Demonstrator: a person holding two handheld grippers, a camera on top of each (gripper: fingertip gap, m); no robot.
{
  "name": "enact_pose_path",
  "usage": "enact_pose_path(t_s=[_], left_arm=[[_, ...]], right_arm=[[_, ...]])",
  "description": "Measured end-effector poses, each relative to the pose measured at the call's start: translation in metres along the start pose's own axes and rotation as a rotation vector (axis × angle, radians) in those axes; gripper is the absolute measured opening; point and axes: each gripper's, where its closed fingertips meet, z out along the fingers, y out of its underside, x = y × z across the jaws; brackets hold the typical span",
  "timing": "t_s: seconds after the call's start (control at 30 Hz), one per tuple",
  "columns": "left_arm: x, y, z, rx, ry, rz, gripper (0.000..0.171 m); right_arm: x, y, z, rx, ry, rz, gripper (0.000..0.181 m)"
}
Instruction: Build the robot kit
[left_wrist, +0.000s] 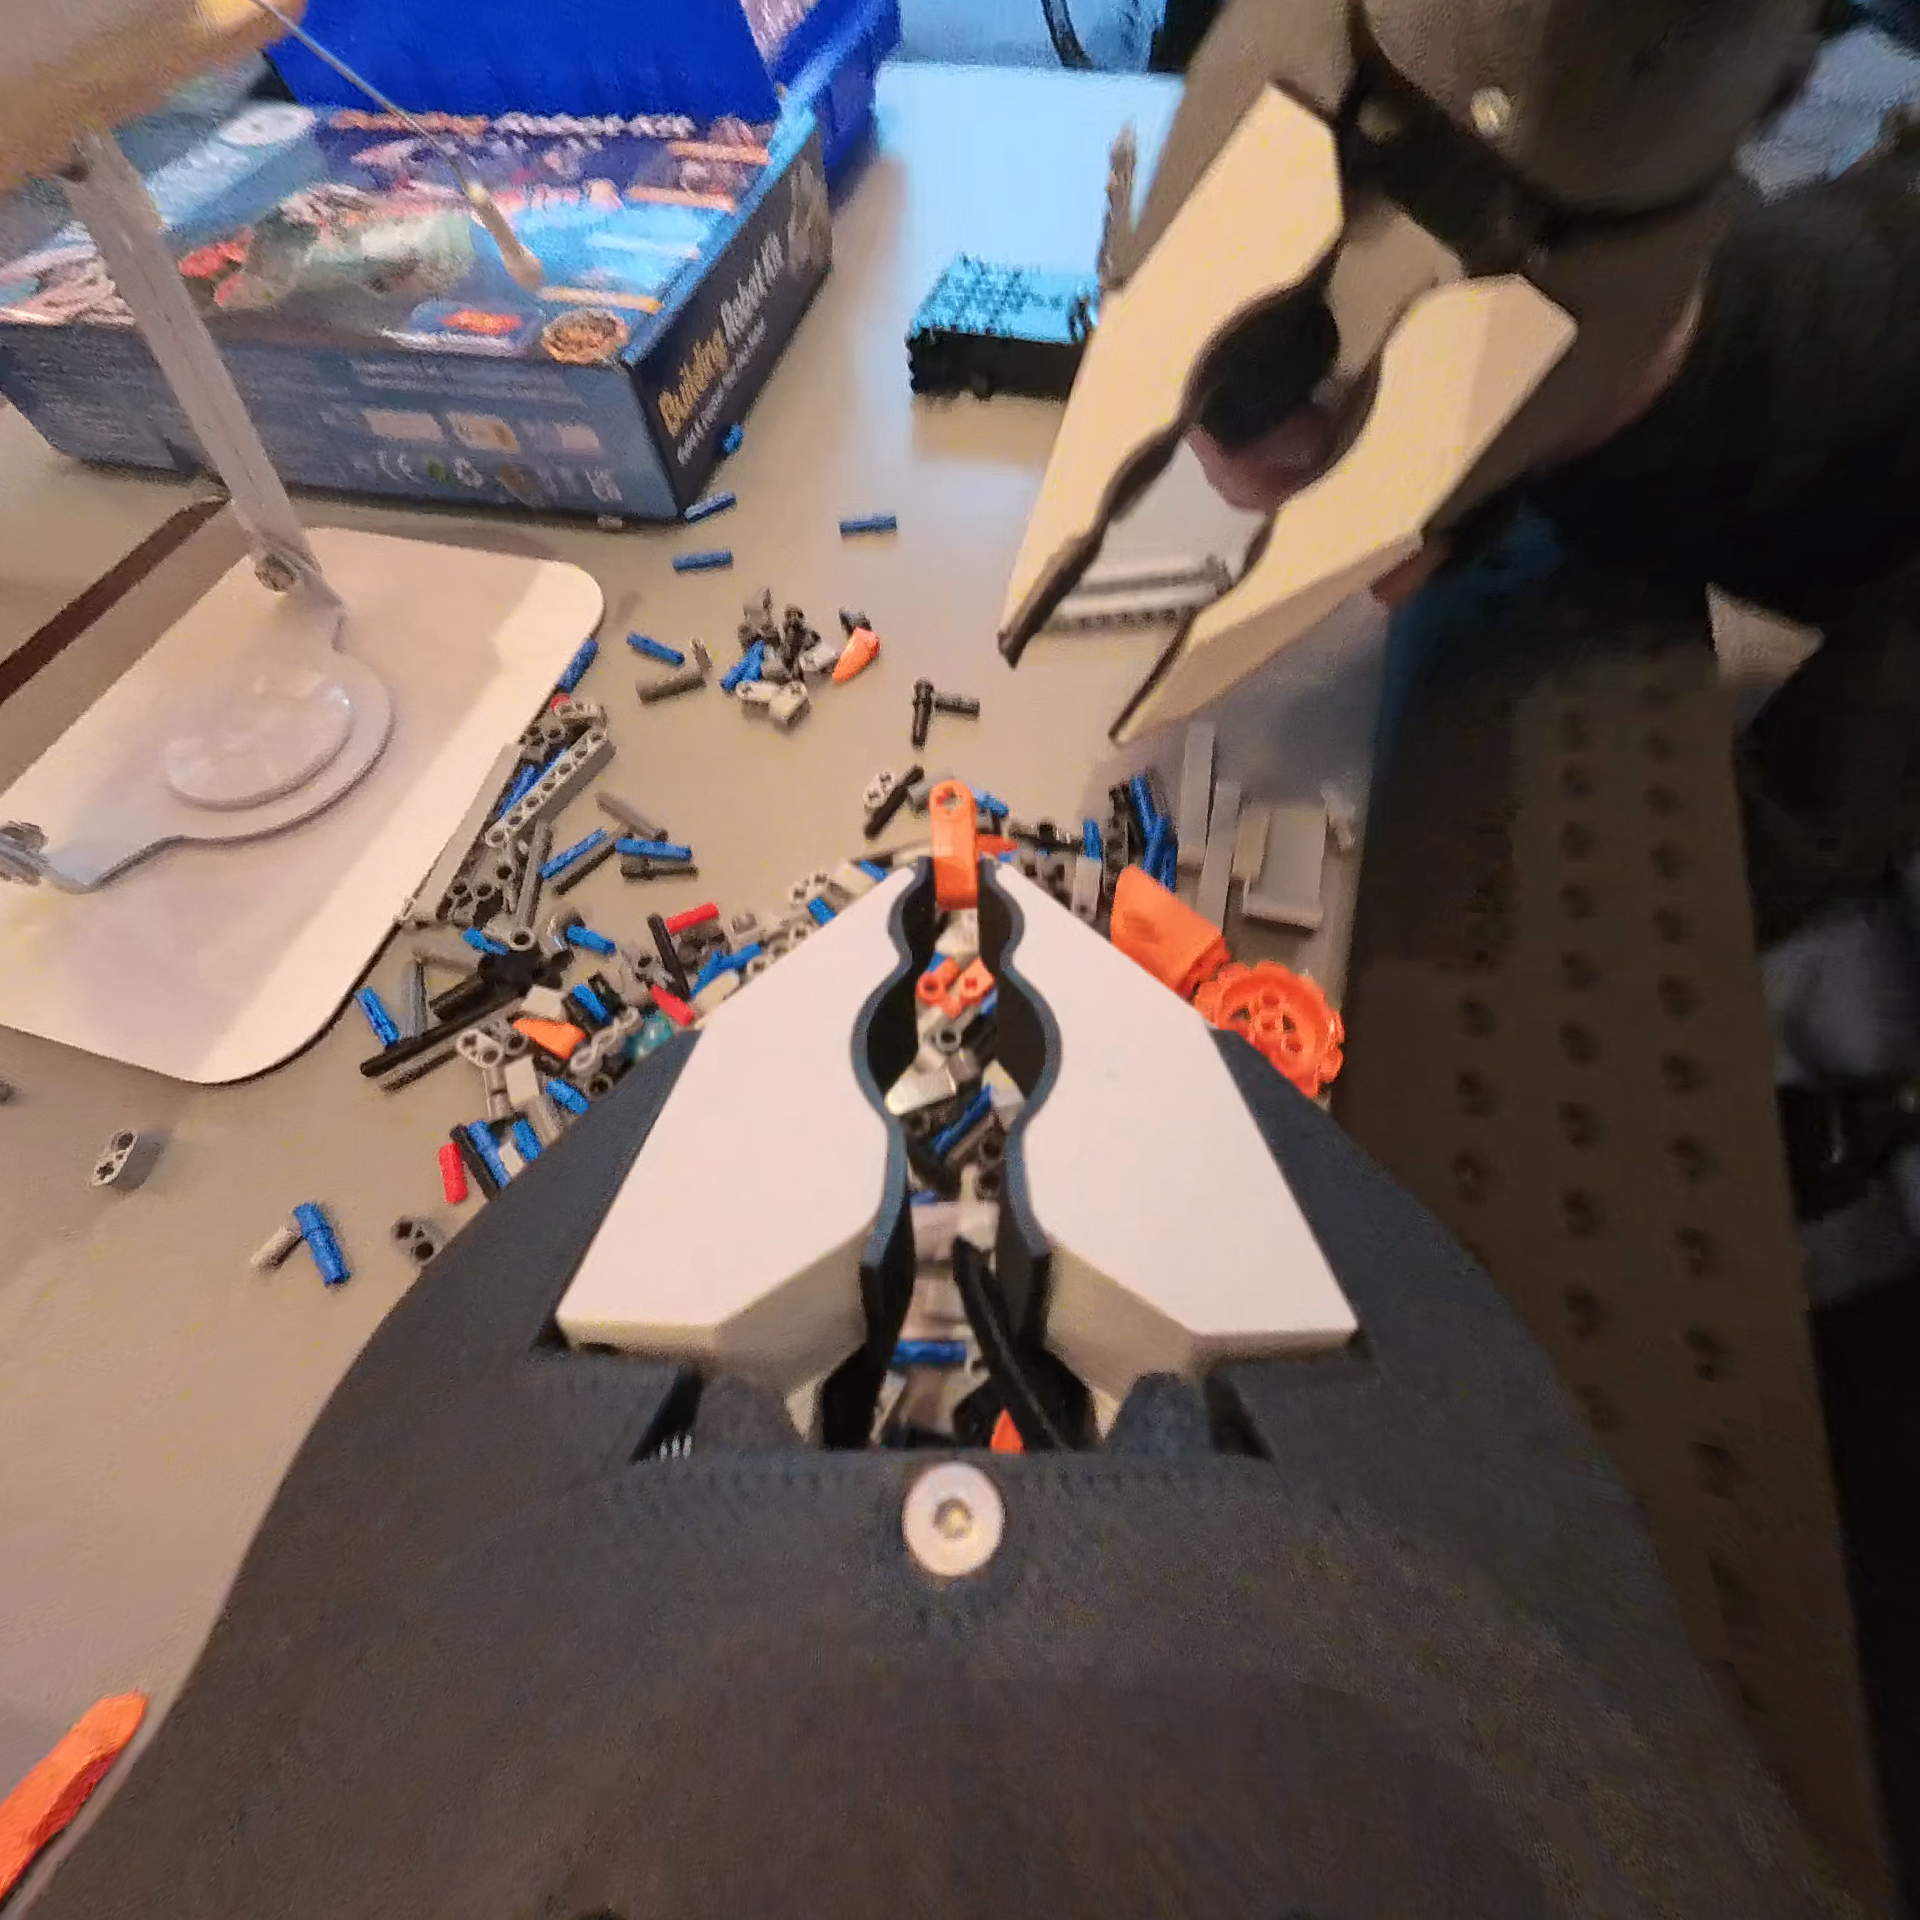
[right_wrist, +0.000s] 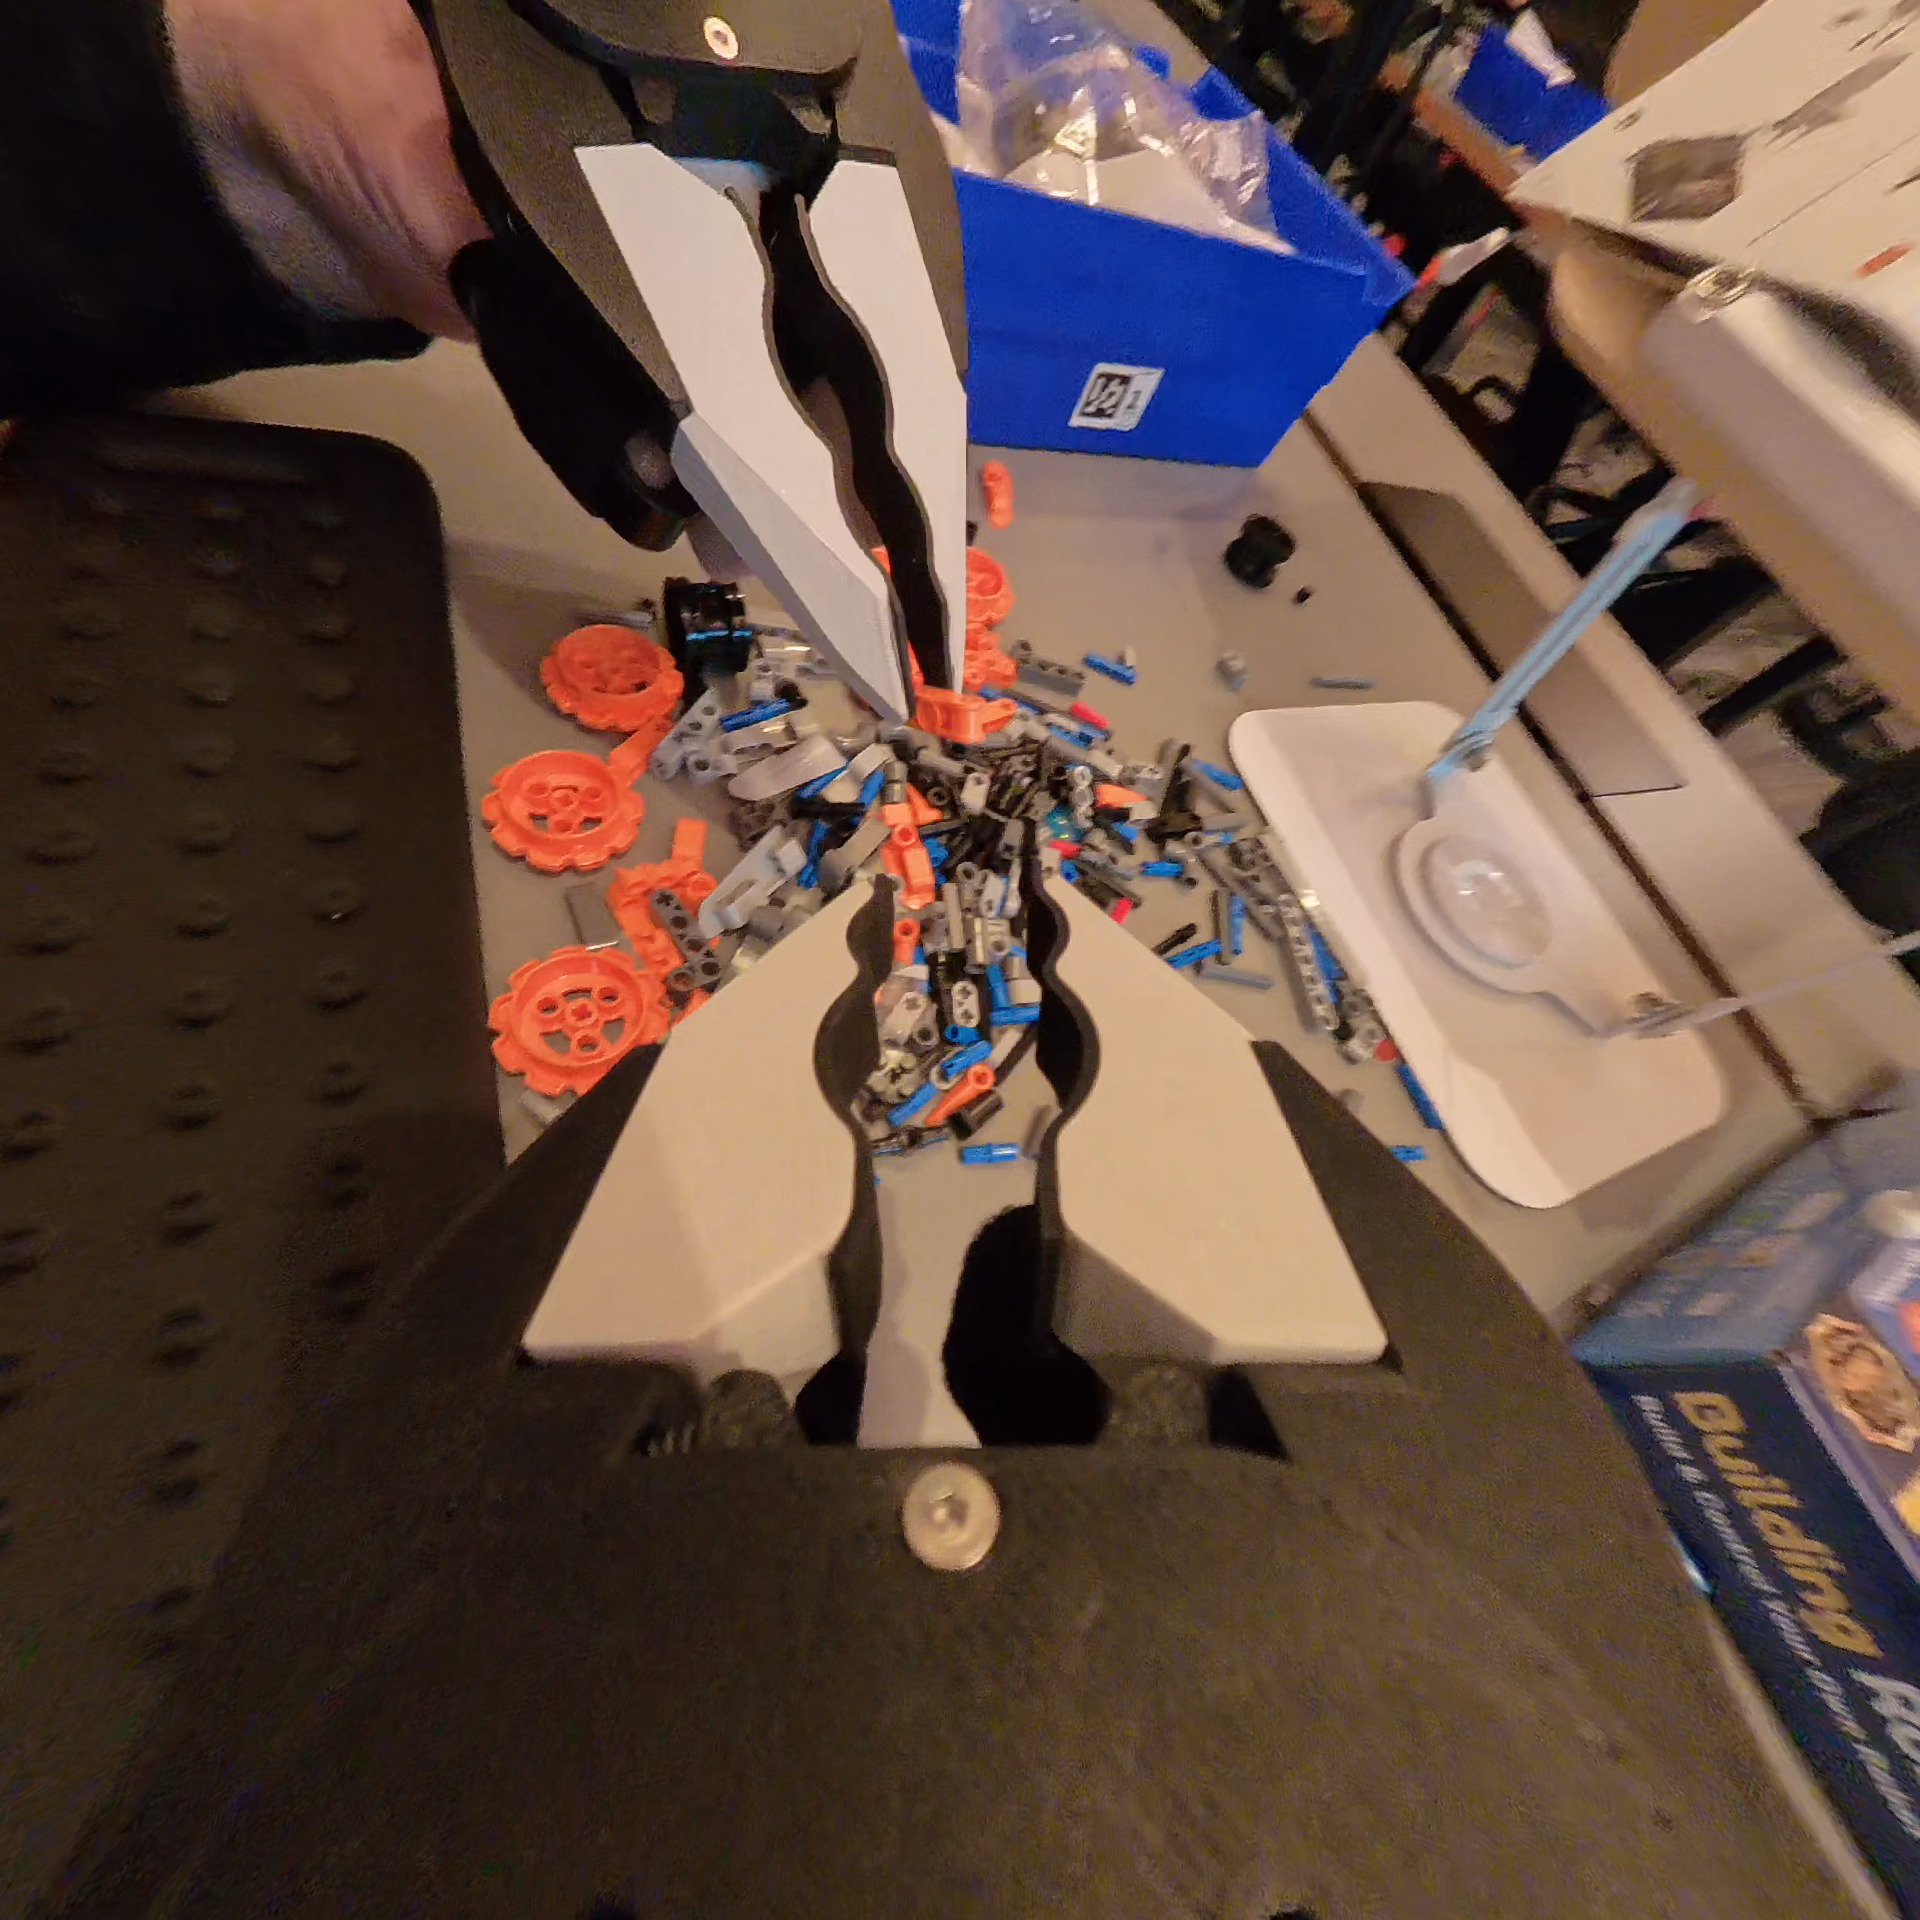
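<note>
Left gripper (left_wrist: 954, 873) around one orange connector (left_wrist: 951, 840)

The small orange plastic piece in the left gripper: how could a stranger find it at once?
Find the heap of small building parts on the grey table. The small orange plastic piece stands at its edge, pinched in the left gripper, the only part so held.

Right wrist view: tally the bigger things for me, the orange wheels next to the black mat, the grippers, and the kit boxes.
Orange wheels: 3
Grippers: 2, left gripper and right gripper
Kit box: 1
Total: 6
</note>
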Motion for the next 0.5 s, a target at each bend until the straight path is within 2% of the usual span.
enact_pose_path(t_s=[0.13,0.23,0.5], left_arm=[[0.009,-0.033,0.002,0.157,0.089,-0.165,0.006],[0.014,-0.044,0.004,0.226,0.174,-0.275,0.006],[0.021,-0.050,0.016,0.249,0.232,-0.395,0.006]], right_arm=[[0.007,-0.010,-0.003,0.008,0.112,-0.094,0.032],[0.008,-0.016,-0.003,0.002,0.166,-0.169,0.036],[0.013,-0.024,-0.002,-0.035,0.303,-0.308,0.034]])
